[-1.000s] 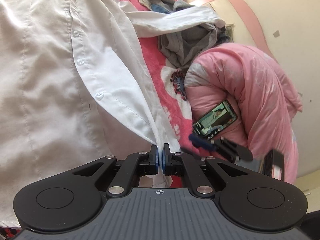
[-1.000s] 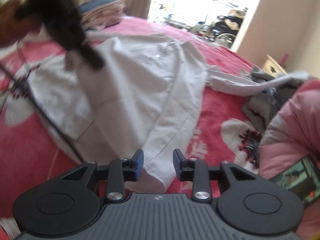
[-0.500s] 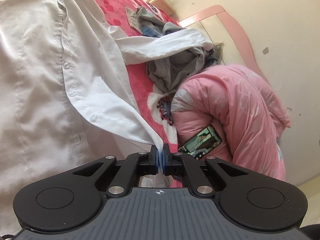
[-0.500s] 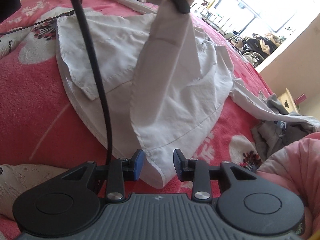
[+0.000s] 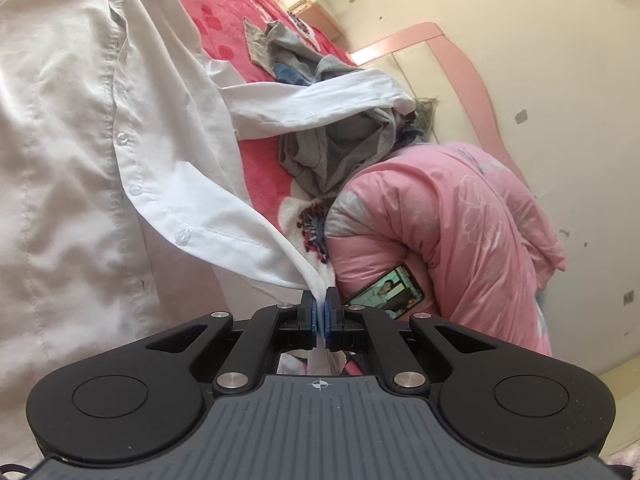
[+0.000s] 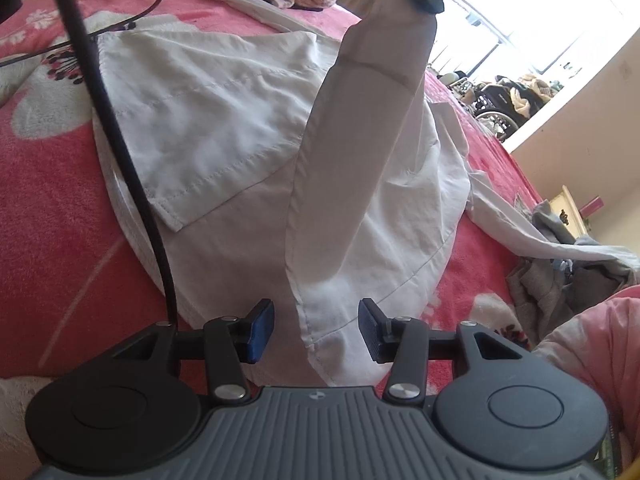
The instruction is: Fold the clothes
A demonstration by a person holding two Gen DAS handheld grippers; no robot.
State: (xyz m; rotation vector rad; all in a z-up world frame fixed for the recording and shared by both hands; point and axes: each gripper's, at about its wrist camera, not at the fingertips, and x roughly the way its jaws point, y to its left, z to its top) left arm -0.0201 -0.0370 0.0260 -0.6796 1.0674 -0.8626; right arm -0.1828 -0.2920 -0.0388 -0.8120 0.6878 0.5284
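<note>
Since the earlier frame, the left gripper [image 5: 319, 314] has been carrying the shirt hem higher: in the right wrist view the lifted panel is now rising to the top centre of the frame, and the right gripper [image 6: 316, 330] has been closing in on the lower corner.

The left gripper is clamping a hem corner of the white shirt [image 5: 80, 128], its blue pads pressed together on the fabric at lower centre. The shirt is lying across the left half of that view on the red floral blanket [image 5: 256, 168]. One sleeve is stretching toward a pile of grey clothes [image 5: 332, 152] at centre. A phone [image 5: 386, 292] is resting against the pink quilt [image 5: 440, 240] at centre right.

The right gripper is standing released, jaws spread to either side of the shirt's [image 6: 224, 128] lower corner without pinching it. A black cable [image 6: 120, 140] is crossing the left of that frame.
</note>
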